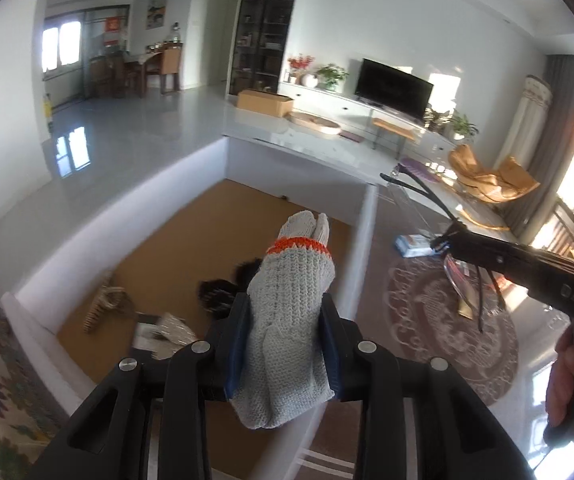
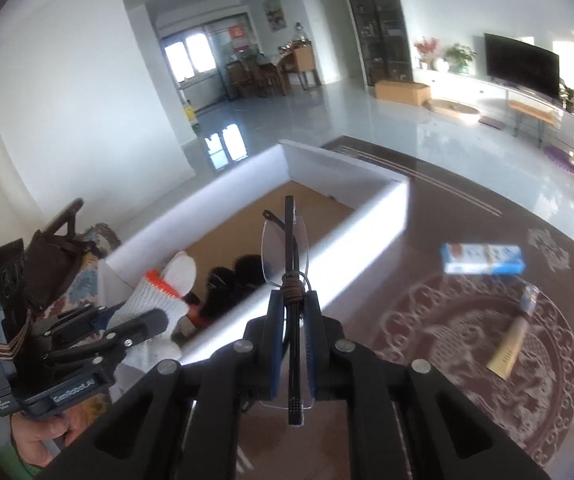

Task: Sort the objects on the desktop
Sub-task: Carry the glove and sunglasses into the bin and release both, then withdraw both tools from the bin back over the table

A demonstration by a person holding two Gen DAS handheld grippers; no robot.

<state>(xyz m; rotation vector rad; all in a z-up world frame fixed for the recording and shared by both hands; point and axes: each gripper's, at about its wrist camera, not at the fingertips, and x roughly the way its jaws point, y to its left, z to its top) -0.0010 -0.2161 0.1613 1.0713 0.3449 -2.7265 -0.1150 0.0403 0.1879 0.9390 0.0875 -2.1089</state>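
While the left claw (image 1: 283,344) pinches a glove (image 1: 291,316) over the box (image 1: 135,216) and the right claw (image 2: 293,336) grips folded glasses (image 2: 285,248) above its right wall, a hasty release could crack the lenses.

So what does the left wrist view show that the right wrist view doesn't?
Only the left wrist view shows the small tan comb-like item and the crumpled clear wrapper on the box floor, plus the left gripper closed on the grey knitted glove with the orange band.

Only the right wrist view shows the cream tube with a clear cap on the dark glass table, and the right gripper closed on the folded rimless glasses.

Both show the white-walled box with a brown floor, the dark furry item inside it, and the blue-and-white carton.
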